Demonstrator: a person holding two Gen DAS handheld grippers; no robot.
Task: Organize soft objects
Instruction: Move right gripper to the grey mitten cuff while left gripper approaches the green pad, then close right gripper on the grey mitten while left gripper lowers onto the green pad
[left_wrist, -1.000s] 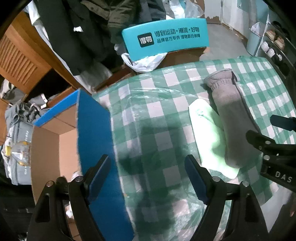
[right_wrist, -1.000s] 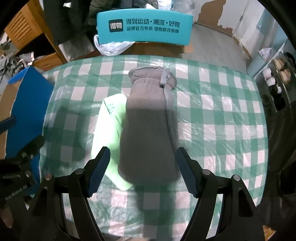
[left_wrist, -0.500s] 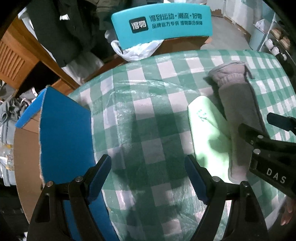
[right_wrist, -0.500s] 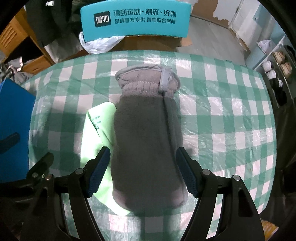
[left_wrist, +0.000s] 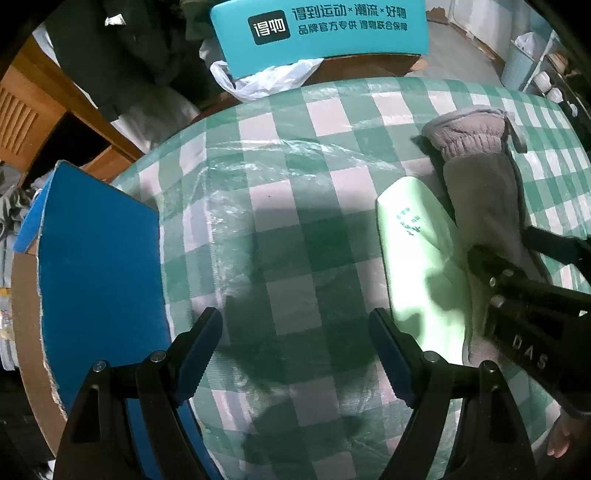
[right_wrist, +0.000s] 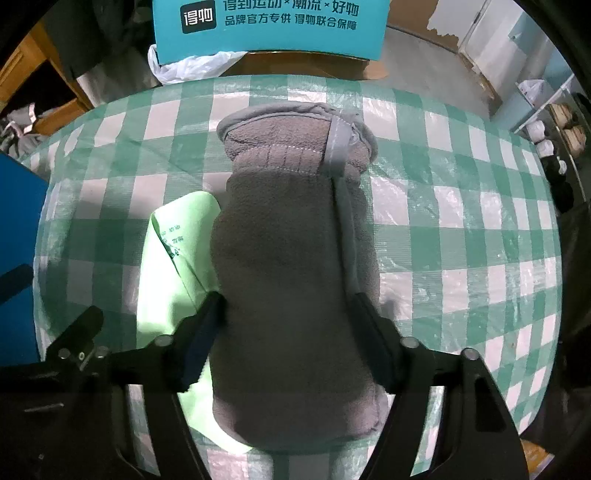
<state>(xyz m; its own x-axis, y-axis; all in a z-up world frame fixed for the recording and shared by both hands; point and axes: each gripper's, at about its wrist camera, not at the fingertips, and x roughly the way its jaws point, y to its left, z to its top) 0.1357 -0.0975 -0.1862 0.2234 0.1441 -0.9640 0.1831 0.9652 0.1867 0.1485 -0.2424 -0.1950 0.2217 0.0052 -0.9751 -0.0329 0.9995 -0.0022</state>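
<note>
**Right jaws close on the grey mitten**

Closing inward since the earlier frames, the right hand-held gripper (right_wrist: 288, 317) now pinches the grey fleece mitten (right_wrist: 295, 266) across its lower body, both pads pressed into the pile; the grasp step appears made, lifting not yet. Left hand-held gripper (left_wrist: 295, 347) hangs spread over bare checked table (left_wrist: 280, 206), holding nothing. Mitten lies centre frame in the right view, cuff toward the top, overlapping a pale green bag (right_wrist: 173, 258) at its left. Fleece looks thick, soft and compressible. Blue box flap (left_wrist: 99, 258) stands at left.
</note>
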